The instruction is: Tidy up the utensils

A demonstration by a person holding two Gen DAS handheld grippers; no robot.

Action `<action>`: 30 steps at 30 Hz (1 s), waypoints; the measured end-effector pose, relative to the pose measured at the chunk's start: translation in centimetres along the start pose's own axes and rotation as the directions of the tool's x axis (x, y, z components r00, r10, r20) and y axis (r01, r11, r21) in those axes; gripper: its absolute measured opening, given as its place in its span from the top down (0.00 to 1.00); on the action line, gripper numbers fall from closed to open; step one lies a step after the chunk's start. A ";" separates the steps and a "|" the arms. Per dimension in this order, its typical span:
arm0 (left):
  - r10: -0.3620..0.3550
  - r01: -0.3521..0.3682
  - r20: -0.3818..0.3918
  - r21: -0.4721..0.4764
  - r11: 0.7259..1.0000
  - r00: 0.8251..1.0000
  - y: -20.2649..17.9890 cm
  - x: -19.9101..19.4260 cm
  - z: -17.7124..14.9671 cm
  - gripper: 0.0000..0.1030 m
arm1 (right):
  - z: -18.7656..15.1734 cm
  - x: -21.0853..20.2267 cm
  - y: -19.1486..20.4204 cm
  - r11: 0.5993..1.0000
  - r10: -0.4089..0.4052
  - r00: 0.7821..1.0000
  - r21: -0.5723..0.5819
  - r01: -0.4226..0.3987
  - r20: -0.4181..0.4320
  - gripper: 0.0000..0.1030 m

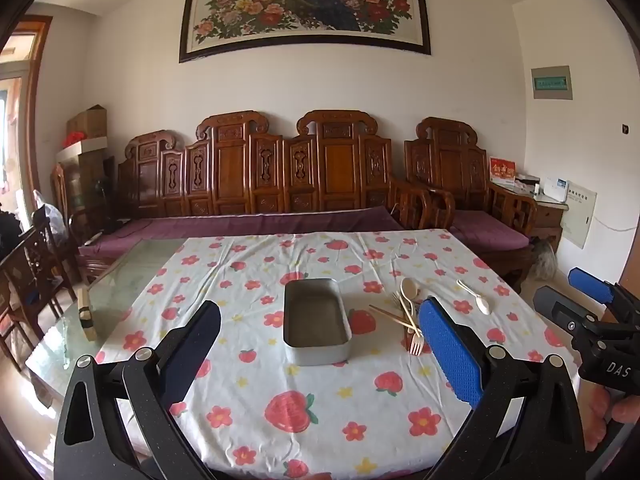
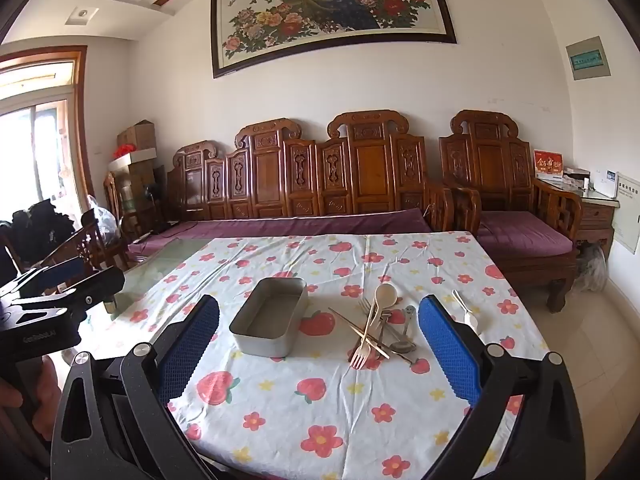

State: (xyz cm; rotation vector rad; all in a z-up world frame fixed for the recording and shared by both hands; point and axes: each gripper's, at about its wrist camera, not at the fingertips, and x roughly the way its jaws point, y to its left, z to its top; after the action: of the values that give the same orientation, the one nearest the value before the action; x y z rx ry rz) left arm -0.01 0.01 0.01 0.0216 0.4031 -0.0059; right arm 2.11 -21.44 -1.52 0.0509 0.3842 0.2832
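Observation:
An empty grey metal tin (image 1: 316, 354) (image 2: 260, 344) stands mid-table on the flowered cloth. To its right lies a crossed pile of utensils (image 1: 408, 316) (image 2: 376, 328): beige forks and a beige spoon, chopsticks, and some metal pieces. A white spoon (image 1: 476, 296) (image 2: 466, 312) lies apart, farther right. My left gripper (image 1: 320, 308) is open above the near table, facing the tin, with nothing between its fingers. My right gripper (image 2: 320, 304) (image 1: 572, 294) is open too, holds nothing, and faces the pile. The left gripper (image 2: 86, 274) shows at the left edge of the right wrist view.
The flowered cloth (image 1: 304, 412) leaves bare glass tabletop (image 1: 132, 276) on the left, where a small wooden block (image 1: 86, 316) stands. A carved wooden sofa (image 1: 280, 184) with purple cushions runs behind the table. A wooden chair (image 1: 28, 276) stands at the left.

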 end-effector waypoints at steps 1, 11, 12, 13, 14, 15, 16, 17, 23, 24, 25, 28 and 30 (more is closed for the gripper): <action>0.000 0.000 0.000 -0.001 1.000 1.000 0.0 0.0 0.0 0.06 | 0.0 0.0 0.0 1.000 0.001 1.000 0.003 -0.001 0.000 0.03; 0.005 -0.005 0.004 -0.001 1.000 1.000 -0.1 -0.1 0.0 0.06 | 0.0 0.1 0.0 1.000 0.001 1.000 0.004 -0.001 -0.003 0.03; 0.005 -0.005 0.002 0.000 1.000 1.000 -0.2 0.0 0.0 0.06 | 0.0 0.1 0.0 1.000 0.002 1.000 0.004 -0.002 -0.003 0.03; -0.002 0.002 -0.002 -0.003 1.000 1.000 0.0 0.0 0.0 0.06 | 0.0 0.1 0.0 1.000 0.001 1.000 0.003 -0.001 -0.003 0.03; -0.002 0.002 0.000 -0.005 1.000 1.000 0.0 0.0 0.0 0.06 | 0.0 0.0 0.1 1.000 0.002 1.000 0.004 -0.002 -0.004 0.03; -0.001 0.001 0.000 -0.004 1.000 1.000 0.0 0.0 0.0 0.06 | 0.0 0.0 0.1 1.000 0.002 1.000 0.005 -0.002 -0.004 0.03; -0.002 0.002 0.000 -0.005 1.000 1.000 0.0 0.0 0.0 0.06 | 0.0 0.0 0.1 1.000 0.002 1.000 0.005 -0.002 -0.003 0.03; -0.002 0.002 0.000 -0.005 1.000 1.000 0.0 0.0 0.0 0.06 | 0.0 0.0 0.1 1.000 0.002 1.000 0.004 -0.002 -0.004 0.03; -0.002 0.002 0.000 -0.005 1.000 1.000 0.0 0.0 0.0 0.06 | -0.1 0.0 0.2 1.000 0.003 1.000 0.005 -0.003 -0.004 0.03; -0.002 0.002 0.000 -0.005 1.000 1.000 0.0 0.0 0.0 0.06 | -0.1 0.0 0.2 1.000 0.002 1.000 0.004 -0.002 -0.004 0.03; -0.002 0.002 0.000 -0.005 1.000 1.000 0.0 0.0 0.0 0.06 | -0.1 0.0 0.2 1.000 0.003 1.000 0.004 -0.003 -0.004 0.03; -0.002 0.002 0.000 -0.006 1.000 1.000 0.0 0.0 0.0 0.06 | -0.1 0.0 0.3 1.000 0.003 1.000 0.004 -0.003 -0.004 0.03; -0.002 0.002 -0.001 -0.004 1.000 1.000 0.0 0.0 0.0 0.06 | -0.1 0.0 0.2 1.000 0.003 1.000 0.003 -0.003 -0.004 0.03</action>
State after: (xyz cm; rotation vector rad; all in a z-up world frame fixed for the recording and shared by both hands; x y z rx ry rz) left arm 0.01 0.02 0.00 0.0172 0.4038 -0.0068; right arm 2.02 -21.19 -1.64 0.0543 0.3884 0.2853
